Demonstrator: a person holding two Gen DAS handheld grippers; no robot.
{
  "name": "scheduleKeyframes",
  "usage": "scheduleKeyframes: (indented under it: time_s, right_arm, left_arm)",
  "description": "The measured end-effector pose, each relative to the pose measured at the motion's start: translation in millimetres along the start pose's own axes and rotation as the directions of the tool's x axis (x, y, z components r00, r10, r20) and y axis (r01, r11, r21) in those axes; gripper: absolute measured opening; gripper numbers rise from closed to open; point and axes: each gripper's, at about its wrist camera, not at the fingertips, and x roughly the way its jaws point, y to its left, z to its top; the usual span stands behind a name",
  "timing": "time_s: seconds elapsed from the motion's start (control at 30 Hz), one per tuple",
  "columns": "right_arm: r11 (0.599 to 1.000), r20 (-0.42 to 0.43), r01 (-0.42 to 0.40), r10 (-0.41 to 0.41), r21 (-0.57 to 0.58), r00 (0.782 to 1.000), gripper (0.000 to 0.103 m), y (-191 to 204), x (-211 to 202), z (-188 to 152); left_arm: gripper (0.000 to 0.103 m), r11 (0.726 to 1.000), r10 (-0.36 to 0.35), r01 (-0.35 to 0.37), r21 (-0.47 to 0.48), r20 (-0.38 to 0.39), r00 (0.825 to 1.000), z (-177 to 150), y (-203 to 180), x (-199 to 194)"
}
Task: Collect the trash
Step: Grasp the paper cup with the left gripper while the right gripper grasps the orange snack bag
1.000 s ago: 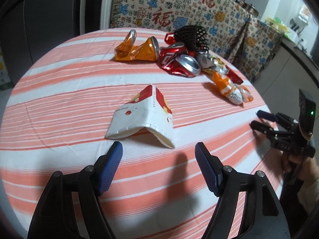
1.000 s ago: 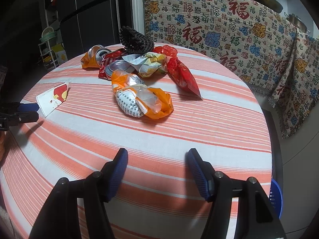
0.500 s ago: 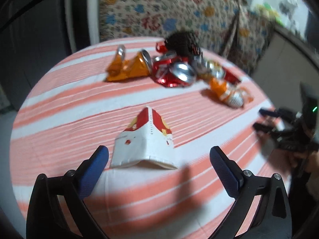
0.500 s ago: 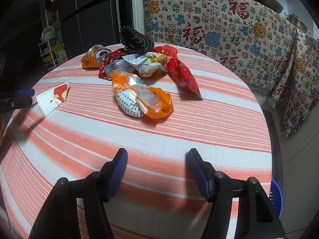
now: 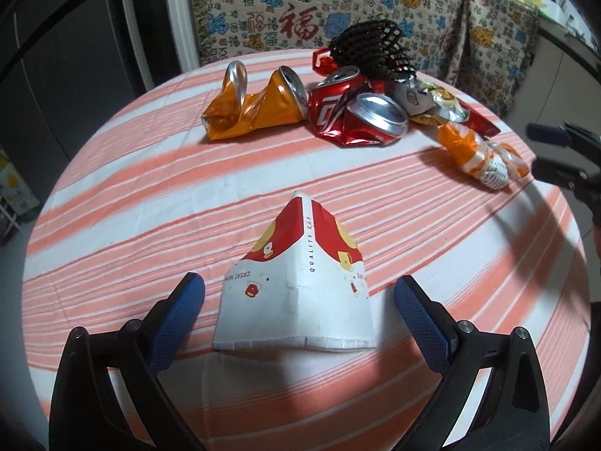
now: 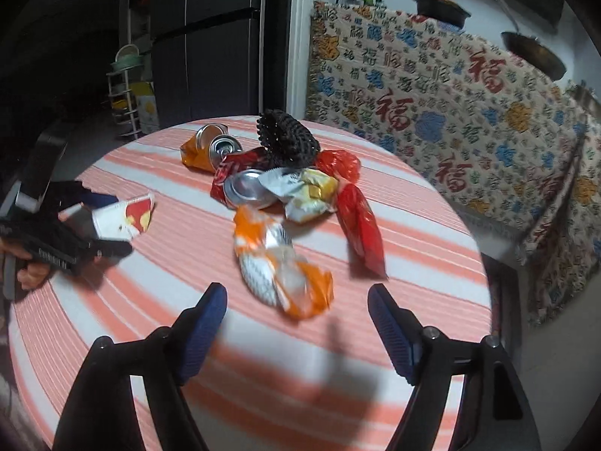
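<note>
A flattened red-and-white paper cup (image 5: 296, 289) lies on the striped round table (image 5: 131, 203). My left gripper (image 5: 298, 300) is open wide around the cup's near end, and its pads stand clear of it. My right gripper (image 6: 296, 300) is opening, with a crumpled orange wrapper (image 6: 278, 263) just ahead of its fingertips and untouched. In the right wrist view the left gripper (image 6: 86, 221) shows at the cup (image 6: 124, 218). Further back lie a crushed orange can (image 5: 255, 109), a crushed red can (image 5: 357, 116), a black mesh (image 5: 372, 49) and a red wrapper (image 6: 360, 229).
A yellow-and-white snack wrapper (image 6: 308, 195) sits in the pile. Patterned cloth (image 6: 450, 112) covers furniture behind the table, with a dark fridge (image 6: 210, 49) and a wire rack (image 6: 127, 97) at the back left. The table edge drops off close on the right.
My left gripper opened wider and moved forward until the cup lay between its jaws. My right gripper rose and came closer to the orange wrapper, its jaws spreading.
</note>
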Motion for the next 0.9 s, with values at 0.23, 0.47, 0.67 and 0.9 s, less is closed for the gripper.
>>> scheduleKeyframes:
  time_s: [0.23, 0.47, 0.67, 0.9]
  right_arm:
    - [0.996, -0.137, -0.033, 0.021, -0.086, 0.99, 0.082, 9, 63, 16]
    - [0.997, -0.231, -0.073, 0.075, 0.019, 0.97, 0.082, 4, 72, 9]
    - [0.956, -0.296, -0.29, 0.292, 0.052, 0.909, 0.081, 14, 42, 20]
    - [0.974, -0.216, -0.152, 0.187, 0.169, 0.958, 0.081, -6, 54, 29]
  left_arm:
    - [0.103, 1.0, 0.007, -0.007, -0.002, -0.004, 1.0, -1, 0, -1]
    - [0.103, 1.0, 0.008, -0.008, 0.001, -0.005, 1.0, -2, 1, -2]
    - [0.102, 1.0, 0.012, -0.012, -0.005, 0.004, 1.0, -6, 3, -7]
    - [0.099, 1.0, 0.004, -0.005, 0.017, 0.043, 0.999, -6, -2, -14]
